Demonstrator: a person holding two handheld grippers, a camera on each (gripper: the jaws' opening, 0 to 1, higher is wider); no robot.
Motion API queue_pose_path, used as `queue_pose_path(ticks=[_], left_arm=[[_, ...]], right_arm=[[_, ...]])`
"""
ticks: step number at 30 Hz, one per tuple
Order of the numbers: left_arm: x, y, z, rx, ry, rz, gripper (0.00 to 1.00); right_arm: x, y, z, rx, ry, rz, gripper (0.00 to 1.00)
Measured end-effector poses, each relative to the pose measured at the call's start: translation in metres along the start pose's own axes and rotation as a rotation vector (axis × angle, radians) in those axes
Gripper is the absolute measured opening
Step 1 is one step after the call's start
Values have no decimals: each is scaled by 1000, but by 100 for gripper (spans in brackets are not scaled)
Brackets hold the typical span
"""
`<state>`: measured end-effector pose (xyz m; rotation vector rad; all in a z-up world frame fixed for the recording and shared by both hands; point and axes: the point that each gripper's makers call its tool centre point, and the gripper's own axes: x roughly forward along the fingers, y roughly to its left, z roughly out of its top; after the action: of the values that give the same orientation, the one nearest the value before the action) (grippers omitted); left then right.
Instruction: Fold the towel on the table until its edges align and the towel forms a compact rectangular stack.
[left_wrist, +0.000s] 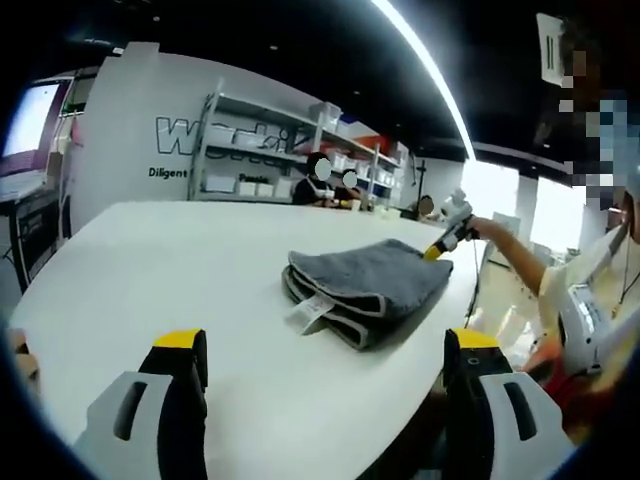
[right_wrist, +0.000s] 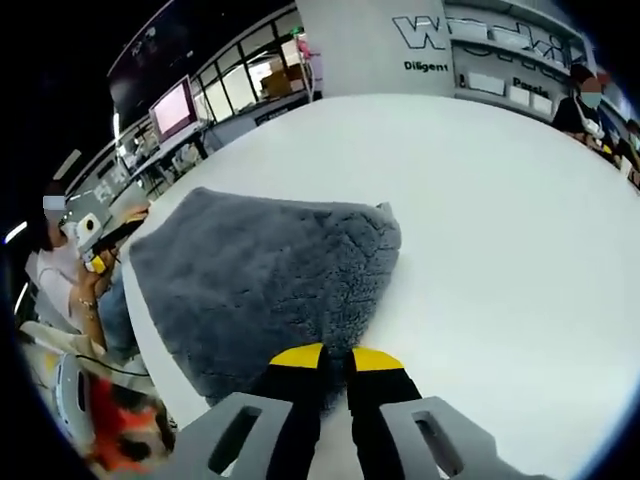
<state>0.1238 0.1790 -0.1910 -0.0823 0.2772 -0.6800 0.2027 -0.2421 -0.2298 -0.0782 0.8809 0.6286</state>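
You pinched the folded grey towel (right_wrist: 265, 275) at its bench (left_wrist: 180, 260) edge with your right gripper (right_wrist: 334, 358), likely squaring corners; your left gripper (left_wrist: 325, 345) hung back, fingers spread.

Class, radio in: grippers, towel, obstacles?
Left gripper open, off towel. Right gripper shut on towel edge. Towel folded on table. Nothing blocking.

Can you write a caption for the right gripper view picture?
The right gripper pinches the near edge of a folded grey towel on a white table.
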Motion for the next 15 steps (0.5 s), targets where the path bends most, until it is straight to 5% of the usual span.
queue_pose_path(ticks=[15], left_arm=[[-1, -4, -12, 44, 80, -7, 97]], right_arm=[[-39, -55, -6, -8, 31, -125, 3]])
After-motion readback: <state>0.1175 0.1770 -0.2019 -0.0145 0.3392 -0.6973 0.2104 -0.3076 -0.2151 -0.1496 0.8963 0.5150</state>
